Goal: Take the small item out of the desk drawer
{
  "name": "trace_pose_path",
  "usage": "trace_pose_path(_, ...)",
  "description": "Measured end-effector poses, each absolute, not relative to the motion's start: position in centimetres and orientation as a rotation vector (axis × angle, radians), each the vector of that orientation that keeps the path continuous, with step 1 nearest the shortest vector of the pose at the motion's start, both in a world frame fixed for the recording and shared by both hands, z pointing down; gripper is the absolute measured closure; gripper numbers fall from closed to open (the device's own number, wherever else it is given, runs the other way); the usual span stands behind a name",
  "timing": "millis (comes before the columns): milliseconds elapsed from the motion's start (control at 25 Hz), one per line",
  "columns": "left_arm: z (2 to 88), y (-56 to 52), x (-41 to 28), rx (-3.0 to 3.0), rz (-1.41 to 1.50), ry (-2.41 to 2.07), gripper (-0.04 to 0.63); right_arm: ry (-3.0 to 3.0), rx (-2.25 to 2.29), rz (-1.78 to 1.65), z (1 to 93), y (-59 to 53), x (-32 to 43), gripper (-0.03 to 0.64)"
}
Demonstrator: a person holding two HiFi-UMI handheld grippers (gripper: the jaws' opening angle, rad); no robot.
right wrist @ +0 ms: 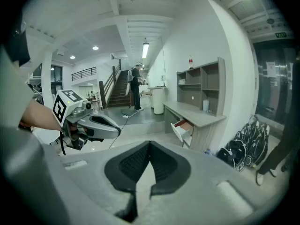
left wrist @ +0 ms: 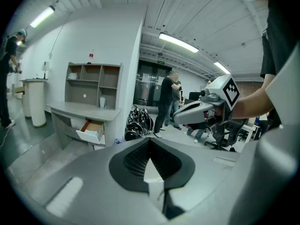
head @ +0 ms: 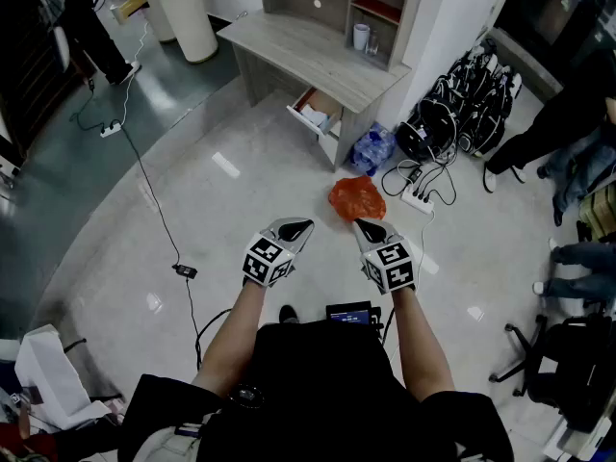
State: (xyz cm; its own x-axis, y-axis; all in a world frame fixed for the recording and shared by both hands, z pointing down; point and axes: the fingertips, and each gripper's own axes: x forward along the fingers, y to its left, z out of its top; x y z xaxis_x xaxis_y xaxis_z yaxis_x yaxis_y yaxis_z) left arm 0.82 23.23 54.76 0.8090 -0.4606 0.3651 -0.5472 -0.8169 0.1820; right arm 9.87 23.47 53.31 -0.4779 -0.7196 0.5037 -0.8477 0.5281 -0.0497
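The grey desk (head: 308, 51) stands across the floor ahead, and its drawer (head: 316, 114) is pulled open; something white lies inside, too small to identify. The drawer also shows in the left gripper view (left wrist: 91, 129) and the right gripper view (right wrist: 182, 128). My left gripper (head: 294, 229) and right gripper (head: 371, 229) are held side by side in front of me, well short of the desk. Both have their jaws together with nothing between them. In their own views, the left gripper (left wrist: 150, 139) and right gripper (right wrist: 150, 143) point towards the desk.
An orange bag (head: 357, 198) lies on the floor between me and the desk. A blue pack (head: 373, 149), a power strip (head: 421, 198) and black bags (head: 462, 99) sit right of the desk. A cable (head: 154, 200) runs across the floor at left. People stand at right.
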Motion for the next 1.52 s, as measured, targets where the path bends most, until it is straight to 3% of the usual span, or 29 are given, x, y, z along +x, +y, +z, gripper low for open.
trace_pose_path(840, 54.5, 22.9, 0.7, 2.711, 0.454, -0.792, 0.595, -2.374, 1.257, 0.427, 53.4, 23.2, 9.6, 0.615)
trace_pose_path(1520, 54.9, 23.0, 4.0, 2.665, 0.492, -0.92, 0.595, -2.437, 1.203, 0.481, 54.5, 22.9, 14.3, 0.615)
